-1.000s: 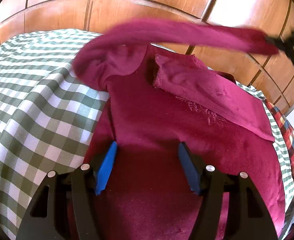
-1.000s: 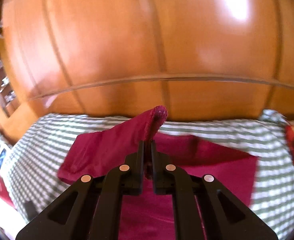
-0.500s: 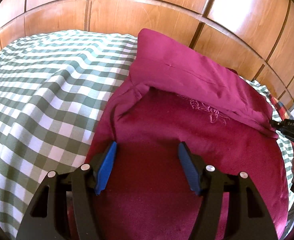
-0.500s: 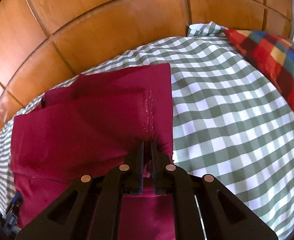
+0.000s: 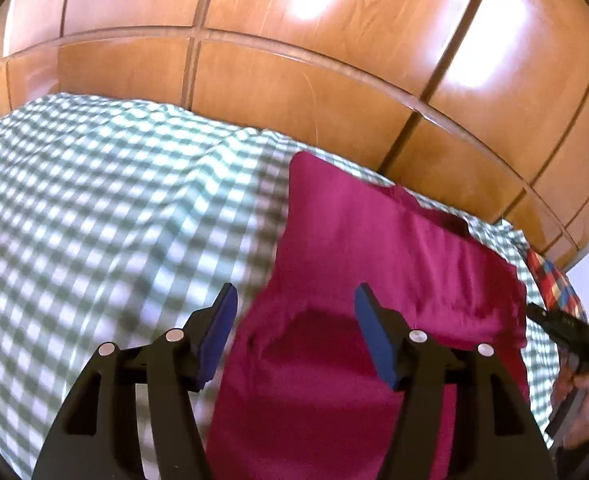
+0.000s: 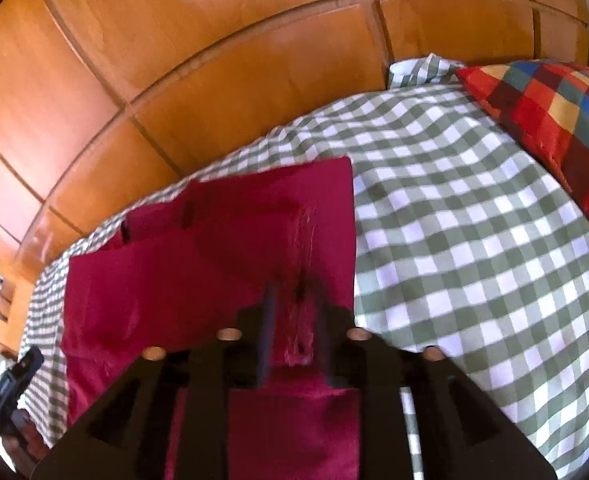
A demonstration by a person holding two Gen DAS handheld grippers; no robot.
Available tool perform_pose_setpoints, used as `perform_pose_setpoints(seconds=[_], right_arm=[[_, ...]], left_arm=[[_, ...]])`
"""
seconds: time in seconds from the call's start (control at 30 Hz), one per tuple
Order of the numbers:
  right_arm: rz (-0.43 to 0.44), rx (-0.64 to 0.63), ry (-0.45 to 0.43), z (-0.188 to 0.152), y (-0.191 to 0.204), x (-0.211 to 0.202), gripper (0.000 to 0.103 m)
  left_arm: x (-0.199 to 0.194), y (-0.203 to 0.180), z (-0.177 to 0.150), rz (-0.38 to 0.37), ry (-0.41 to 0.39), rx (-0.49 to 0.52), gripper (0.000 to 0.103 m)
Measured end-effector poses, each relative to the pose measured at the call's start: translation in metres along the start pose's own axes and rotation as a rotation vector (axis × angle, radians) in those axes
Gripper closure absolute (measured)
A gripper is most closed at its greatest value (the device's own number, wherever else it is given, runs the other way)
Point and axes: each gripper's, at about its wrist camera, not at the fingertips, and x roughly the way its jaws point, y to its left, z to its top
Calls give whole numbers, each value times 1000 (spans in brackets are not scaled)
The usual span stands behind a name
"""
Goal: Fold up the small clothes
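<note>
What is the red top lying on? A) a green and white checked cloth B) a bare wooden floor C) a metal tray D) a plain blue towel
A: the dark red top lies spread flat on the green and white checked cloth, whose squares show around its edges in both wrist views.

Green-and-white checked bedspread (image 5: 106,208) covers the bed, wrinkled in soft ridges, running up to the far edge. Behind it, glossy orange-brown wooden panelling (image 5: 294,80), divided by dark grooves into rectangular panels, with bright window glare on the upper ones. Multicoloured patchwork cushion (image 6: 554,116) in red, blue, yellow and teal squares lies on the bedspread at its right end, close to the panelling.
</note>
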Motion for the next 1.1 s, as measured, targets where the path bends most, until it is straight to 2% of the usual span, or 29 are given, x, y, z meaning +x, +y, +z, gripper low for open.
perform_pose_setpoints(seconds=[0.03, 0.2, 0.27, 0.3, 0.33, 0.37, 0.47, 0.53, 0.57, 0.63, 0.7, 0.77, 0.83, 0.9, 1.0, 1.03, 1.07, 1.1], right_arm=[[-3, 5, 0, 2, 0, 2, 59], [-29, -33, 14, 9, 9, 19, 59], [-48, -62, 20, 10, 13, 26, 60], [-55, -73, 23, 10, 15, 28, 62], [-65, -88, 28, 10, 16, 30, 70], [-76, -101, 28, 9, 17, 31, 73], [-90, -129, 21, 9, 21, 30, 82], [-97, -152, 14, 11, 25, 28, 91], [-97, -163, 9, 12, 28, 26, 97], [-83, -188, -26, 15, 37, 18, 98], [-75, -208, -56, 17, 45, 12, 98], [-98, -229, -58, 18, 51, 18, 98], [-144, -238, -22, 17, 53, 34, 98], [-196, -240, 30, 9, 49, 56, 98], [-210, -247, 10, 2, 48, 57, 96], [-207, -241, 10, 3, 48, 54, 94], [-202, -237, 6, 3, 49, 50, 86], [-198, -235, -2, 4, 50, 46, 78]], left_arm=[[7, 0, 9, -5, 6, -7, 41], [45, 9, 44, -7, 54, -79, 38], [62, 17, 55, -35, 90, -124, 38], [69, 21, 59, -49, 107, -139, 38], [78, 24, 63, -58, 130, -152, 38], [84, 26, 64, -54, 136, -159, 37], [105, 28, 71, -92, 166, -184, 39], [112, 24, 72, -145, 183, -178, 60], [116, 18, 71, -160, 198, -155, 86], [110, 11, 70, -118, 153, -107, 94], [96, 8, 67, -88, 88, -77, 94], [93, 8, 66, -52, 66, -61, 94], [109, 5, 64, 82, 101, -7, 90], [124, 6, 60, 184, 143, 36, 62], [108, 7, 60, 254, 95, 56, 58], [94, 5, 59, 295, 50, 58, 59], [79, 0, 56, 303, -1, 65, 60], [66, -4, 53, 275, -32, 81, 61]])
